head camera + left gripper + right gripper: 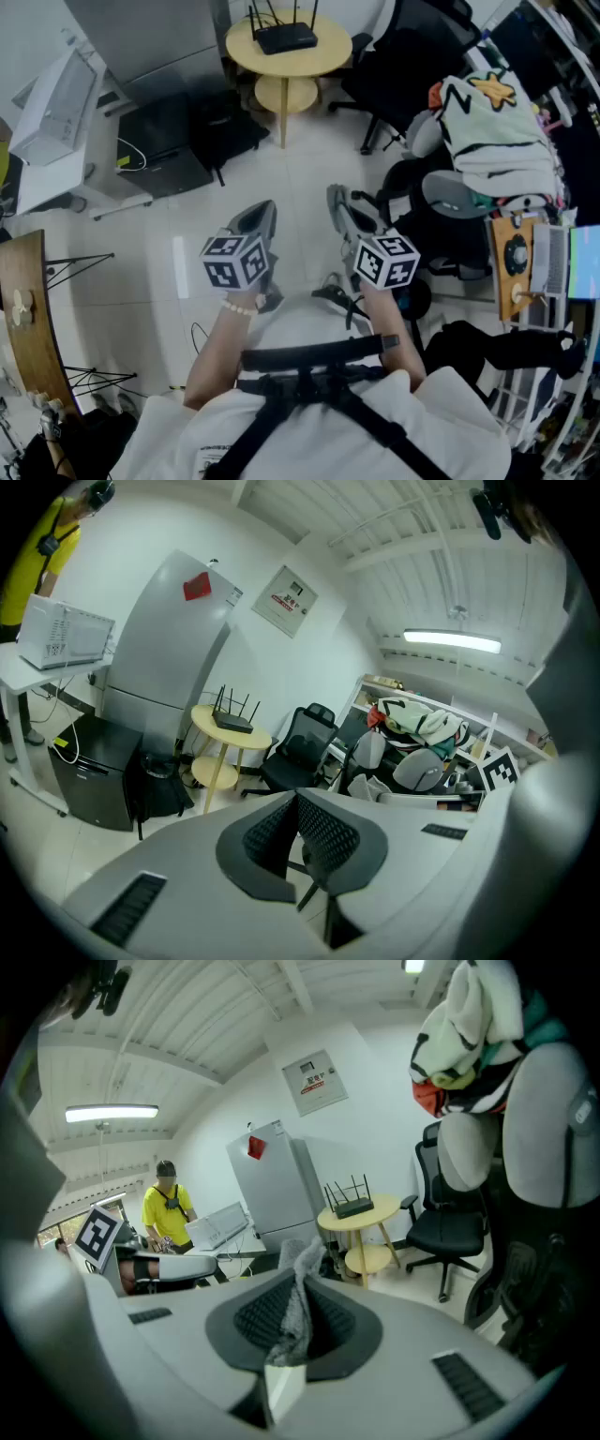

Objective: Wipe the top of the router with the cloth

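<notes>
The black router (286, 37) with upright antennas lies on a round yellow table (323, 58) far ahead across the floor. It also shows small in the left gripper view, router (232, 724), and in the right gripper view, router (352, 1207). My right gripper (336, 195) (298, 1288) is shut on a grey cloth (300, 1312), whose end pokes out past the jaw tips. My left gripper (265, 208) (294, 801) is shut with nothing between its pads. Both are held at waist height, well short of the table.
A black office chair (403, 66) stands right of the table. A grey fridge (169, 658) and a black cabinet (159, 150) stand to its left. Another chair piled with clothes (492, 122) is at the right. A person in a yellow shirt (167, 1208) stands by a white desk.
</notes>
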### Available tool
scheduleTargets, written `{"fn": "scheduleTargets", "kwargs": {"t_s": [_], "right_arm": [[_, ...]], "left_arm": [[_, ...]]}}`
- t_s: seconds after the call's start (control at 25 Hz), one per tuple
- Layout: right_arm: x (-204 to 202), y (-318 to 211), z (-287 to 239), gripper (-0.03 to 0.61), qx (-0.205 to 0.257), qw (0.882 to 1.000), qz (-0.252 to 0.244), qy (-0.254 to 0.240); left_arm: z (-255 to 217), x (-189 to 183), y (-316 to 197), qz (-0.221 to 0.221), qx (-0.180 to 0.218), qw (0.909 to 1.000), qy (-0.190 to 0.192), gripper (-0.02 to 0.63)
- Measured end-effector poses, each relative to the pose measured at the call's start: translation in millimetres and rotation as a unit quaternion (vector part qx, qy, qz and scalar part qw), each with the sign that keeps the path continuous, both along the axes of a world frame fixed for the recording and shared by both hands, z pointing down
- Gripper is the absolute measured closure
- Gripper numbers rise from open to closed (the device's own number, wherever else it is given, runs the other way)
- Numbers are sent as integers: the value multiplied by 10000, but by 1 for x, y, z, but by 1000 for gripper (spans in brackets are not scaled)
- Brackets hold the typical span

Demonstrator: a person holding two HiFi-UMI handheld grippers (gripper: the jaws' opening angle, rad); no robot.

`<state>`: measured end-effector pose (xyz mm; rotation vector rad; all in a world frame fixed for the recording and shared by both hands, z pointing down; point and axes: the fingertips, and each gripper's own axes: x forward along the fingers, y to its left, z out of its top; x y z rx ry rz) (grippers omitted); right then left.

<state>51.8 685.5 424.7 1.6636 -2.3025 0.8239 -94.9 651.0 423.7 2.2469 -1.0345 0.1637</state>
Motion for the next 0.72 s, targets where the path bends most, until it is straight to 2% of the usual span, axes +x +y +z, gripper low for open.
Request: {"fn": "scheduleTargets", "kwargs": {"t_s": [0.48, 0.72], "right_arm": [[-34, -6, 5, 541, 38, 9997, 225, -41], [-31, -31, 14, 540, -30, 9994, 350, -76]], "left_arm": [[9, -37, -6, 178, -30, 9998, -83, 617], [21, -53, -25, 70, -149, 9998, -93, 617]]}}
